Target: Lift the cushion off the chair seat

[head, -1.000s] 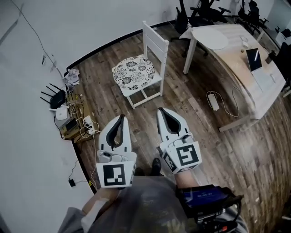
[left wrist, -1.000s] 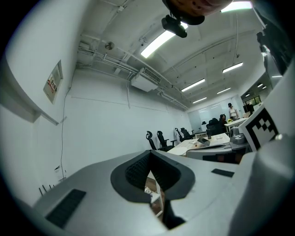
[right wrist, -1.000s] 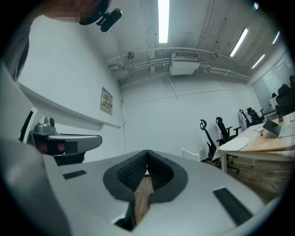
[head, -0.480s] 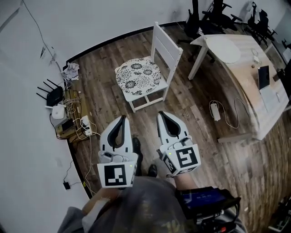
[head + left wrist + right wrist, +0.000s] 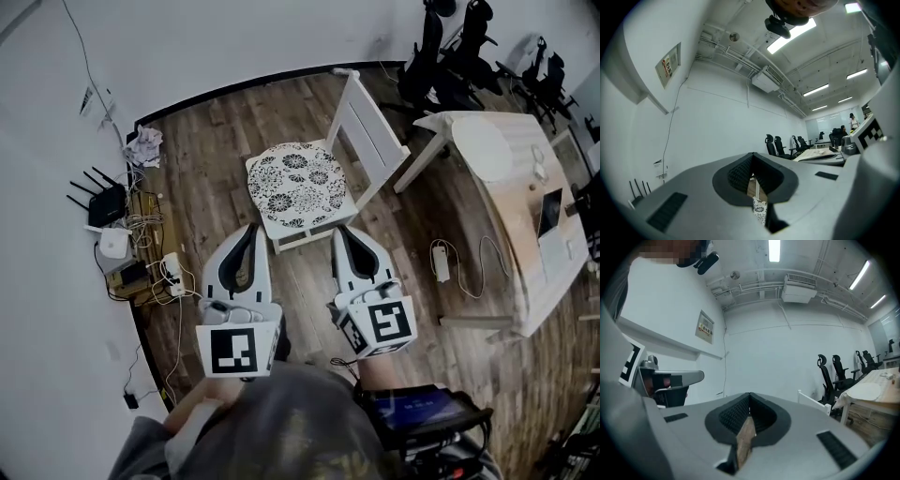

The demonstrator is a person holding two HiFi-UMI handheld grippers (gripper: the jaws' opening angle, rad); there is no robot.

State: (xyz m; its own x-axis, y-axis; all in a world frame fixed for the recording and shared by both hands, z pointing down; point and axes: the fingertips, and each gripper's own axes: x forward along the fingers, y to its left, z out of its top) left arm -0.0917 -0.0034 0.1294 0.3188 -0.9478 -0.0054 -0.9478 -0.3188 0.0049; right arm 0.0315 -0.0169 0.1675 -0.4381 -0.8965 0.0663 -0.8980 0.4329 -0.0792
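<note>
Nothing of the lift is done yet, as far as we can judge. The white chair (image 5: 375, 141) stands on the wooden floor (image 5: 412, 309) just ahead of our two tools, its backrest on the far side from us. The patterned cushion (image 5: 297, 183) lies flat on its seat, covering it. It sits ahead of the tips and between them, and neither tool touches it.

The left gripper (image 5: 249, 229) points at the seat's near left corner and the right gripper (image 5: 341, 231) at its near right corner, both close to the front edge. In each gripper view the two jaws meet at the tips with nothing between the pads, so both tools are closed and empty. Through the slit of the left one we glimpse a strip of the cushion's pattern, and through the right one only floor.

All the work is left, we reckon. The jaws have to part, each has to take hold of a near edge or corner of the cushion, and then it has to come up off the seat.

We see no bin, box or basket in any view. The largest thing bearing others is the wooden desk (image 5: 511, 202), well off to the right of the right gripper, with a round white disc (image 5: 483, 147) and a laptop (image 5: 551, 211) on it. To the left of the left gripper, by the wall, what looks like a low wooden tray (image 5: 148, 217) has a black router (image 5: 105, 202), a white power strip (image 5: 171, 267) and tangled cables on or beside it.
</note>
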